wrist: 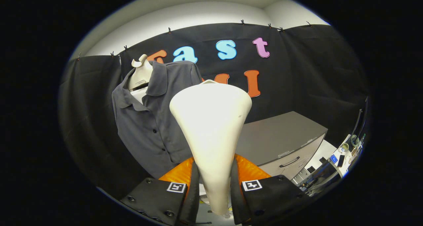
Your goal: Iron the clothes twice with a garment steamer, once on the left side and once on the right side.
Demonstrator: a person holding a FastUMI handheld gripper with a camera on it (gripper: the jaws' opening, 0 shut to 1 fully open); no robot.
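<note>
Tool (214,183) pinching steamer (211,127); grey shirt (148,120) on mannequin, grey cabinet (281,136) w/ black cloth wall behind.

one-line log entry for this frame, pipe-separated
gripper: shut on garment steamer | steamer head up, short of grey shirt | shirt on mannequin | grey cabinet beyond | ironing pass: not in contact

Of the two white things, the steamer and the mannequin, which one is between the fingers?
The steamer, clamped by the tool; the mannequin stands beyond, wearing the shirt.
</note>
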